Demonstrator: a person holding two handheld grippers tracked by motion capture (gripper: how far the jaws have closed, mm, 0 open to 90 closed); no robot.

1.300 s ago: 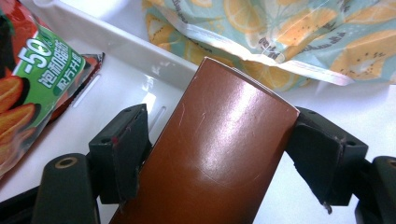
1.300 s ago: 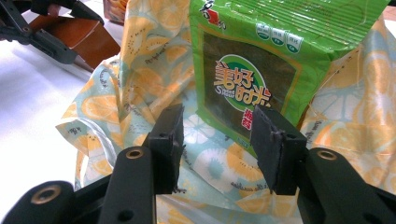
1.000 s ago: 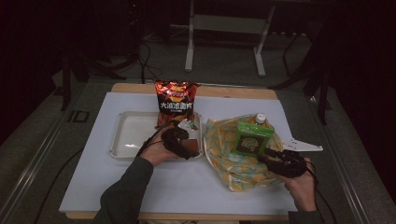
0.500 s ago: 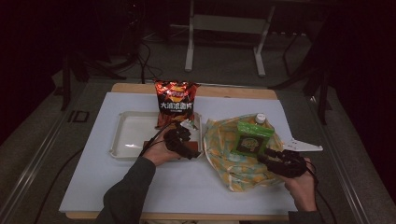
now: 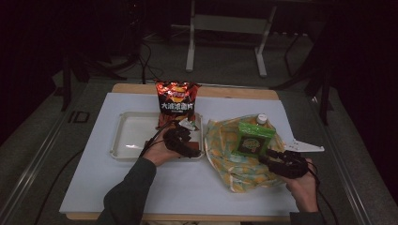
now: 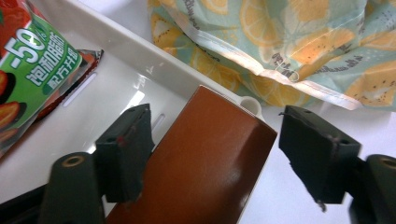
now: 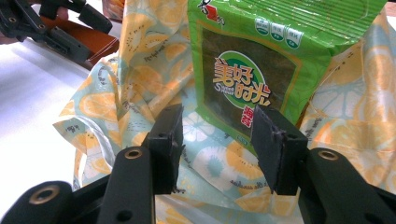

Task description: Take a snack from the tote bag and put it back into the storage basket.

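1. The glossy brown rectangular carton (image 6: 201, 163) lies between the jaws of the left gripper (image 6: 224, 154), its far end resting over the rim of the shallow white plastic tray (image 6: 140, 65), just beside the lemon-print fabric bag (image 6: 289, 42).
2. The left gripper's jaws have just been closing; in the left gripper view a gap shows on the right side of the carton, so the pads do not yet pinch it.
3. The carton looks stiff, light and slick; a grip across its narrow flat sides near the middle seems safest, since the shiny faces could slip.
4. Its long axis runs along the jaws, pointing away toward the bag.
5. The right gripper (image 7: 217, 140) stands spread, its pads bracketing the lower corner of the green foil snack packet (image 7: 261, 60), which stands on the bag; whether they touch it cannot be told.
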